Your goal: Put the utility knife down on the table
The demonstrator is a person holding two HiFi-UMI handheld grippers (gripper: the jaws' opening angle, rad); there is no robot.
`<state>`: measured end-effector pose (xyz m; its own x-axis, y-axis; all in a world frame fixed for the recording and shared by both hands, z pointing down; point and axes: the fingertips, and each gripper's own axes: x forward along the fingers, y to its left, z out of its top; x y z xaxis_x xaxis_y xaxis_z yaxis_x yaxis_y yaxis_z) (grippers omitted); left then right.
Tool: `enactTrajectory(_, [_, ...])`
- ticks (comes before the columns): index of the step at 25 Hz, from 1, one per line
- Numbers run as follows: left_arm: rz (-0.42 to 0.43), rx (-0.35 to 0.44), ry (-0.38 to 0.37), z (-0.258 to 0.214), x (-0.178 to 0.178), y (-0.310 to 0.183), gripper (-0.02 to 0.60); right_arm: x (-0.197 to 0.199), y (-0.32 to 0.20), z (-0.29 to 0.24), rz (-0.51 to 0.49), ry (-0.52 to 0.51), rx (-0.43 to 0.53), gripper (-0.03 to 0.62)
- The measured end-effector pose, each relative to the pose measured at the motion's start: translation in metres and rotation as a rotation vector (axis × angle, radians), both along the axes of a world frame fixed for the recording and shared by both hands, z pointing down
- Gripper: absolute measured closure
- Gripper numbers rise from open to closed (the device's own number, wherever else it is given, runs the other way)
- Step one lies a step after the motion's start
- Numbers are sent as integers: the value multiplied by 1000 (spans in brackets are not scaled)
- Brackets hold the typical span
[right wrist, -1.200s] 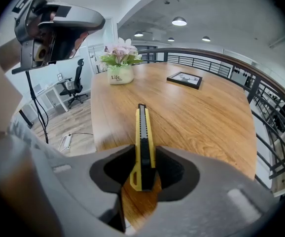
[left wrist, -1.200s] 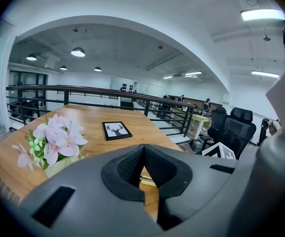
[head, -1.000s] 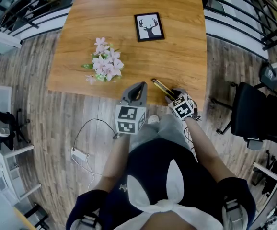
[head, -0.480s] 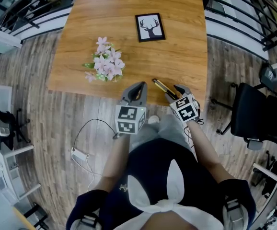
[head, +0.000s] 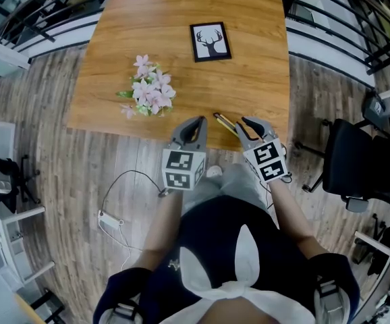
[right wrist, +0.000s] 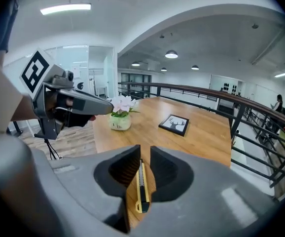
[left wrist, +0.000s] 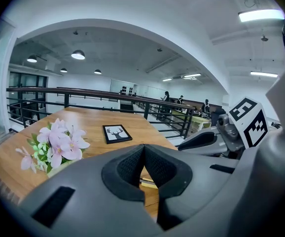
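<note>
The yellow and black utility knife (head: 225,122) lies flat on the wooden table (head: 181,46) close to its near edge. My right gripper (head: 246,125) hovers above and just right of it. Its jaws are closing with nothing between the pads. In the right gripper view the knife (right wrist: 141,186) shows through the narrow gap of the right gripper (right wrist: 143,154), down on the table top. My left gripper (head: 196,121) hangs over the table's near edge left of the knife, shut and empty. In the left gripper view a strip of the knife (left wrist: 147,183) shows below the left gripper (left wrist: 143,149).
A pot of pink flowers (head: 148,90) stands at the table's left. A framed deer picture (head: 210,40) lies further back. A black chair (head: 357,160) stands right of the table, and a white cable (head: 117,214) lies on the plank floor. Railings run behind the table.
My right gripper has come up off the table and drawn back towards me, leaving the knife lying on the table. Its jaws opened wide, then narrowed. The left gripper has not moved.
</note>
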<state>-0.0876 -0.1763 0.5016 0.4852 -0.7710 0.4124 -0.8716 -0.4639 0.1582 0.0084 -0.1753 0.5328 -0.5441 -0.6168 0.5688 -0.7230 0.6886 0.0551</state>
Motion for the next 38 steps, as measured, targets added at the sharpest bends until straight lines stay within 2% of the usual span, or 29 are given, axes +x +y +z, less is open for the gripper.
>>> enactTrajectory(3, [2,7,6,-3,1,1,565,2,0,-12,13,-21,48,595])
enactTrajectory(6, [3,12,10,-5,3,3,565,4,3,-16,19,-46,66,595])
enactTrajectory(13, [10,22,15,-8,6,6,565,7,9,-26,46,-165,33,597])
enactTrajectory(38, [53,30,32,-11,22,10,565,15,16,-33,96,-138,49,597])
